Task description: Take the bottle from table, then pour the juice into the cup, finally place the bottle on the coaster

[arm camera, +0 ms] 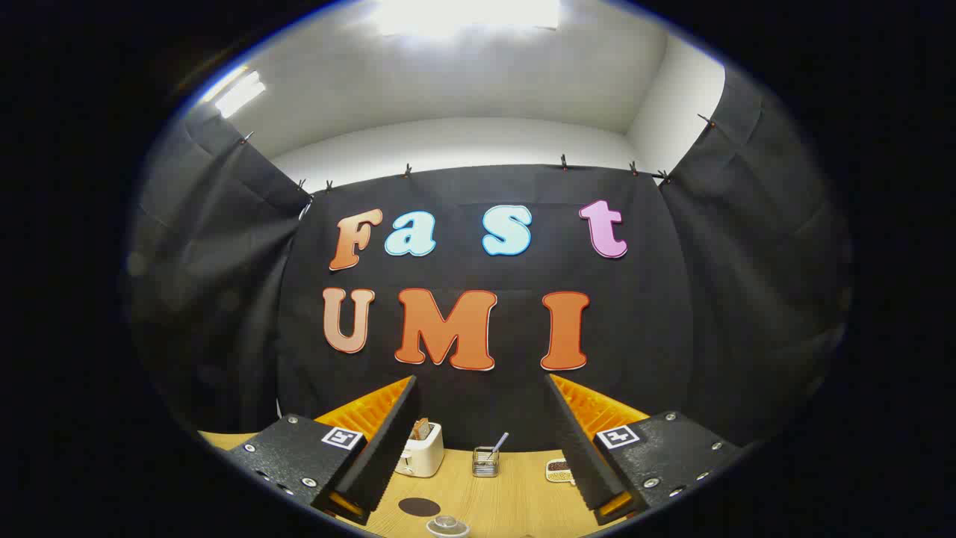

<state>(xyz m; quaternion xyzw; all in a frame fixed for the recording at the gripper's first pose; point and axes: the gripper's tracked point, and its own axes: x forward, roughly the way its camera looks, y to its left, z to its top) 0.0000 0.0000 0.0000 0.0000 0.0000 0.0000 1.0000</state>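
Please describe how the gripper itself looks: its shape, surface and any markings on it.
The gripper has two long, wedge-shaped fingers with finely ribbed inner faces. Each sits on a flat dark block with silver screws and a small square black-and-white marker. No cables are visible.

Wood-grain table, matt, smooth; dark matt coaster lying flat on it. Glossy plastic-looking toaster far left w/ browned bread in slot, wire metal holder mid, clear glassy cup nearest. Gripper spread wide apart, fingers w/ ribbed matt pads; matt cloth wall behind.
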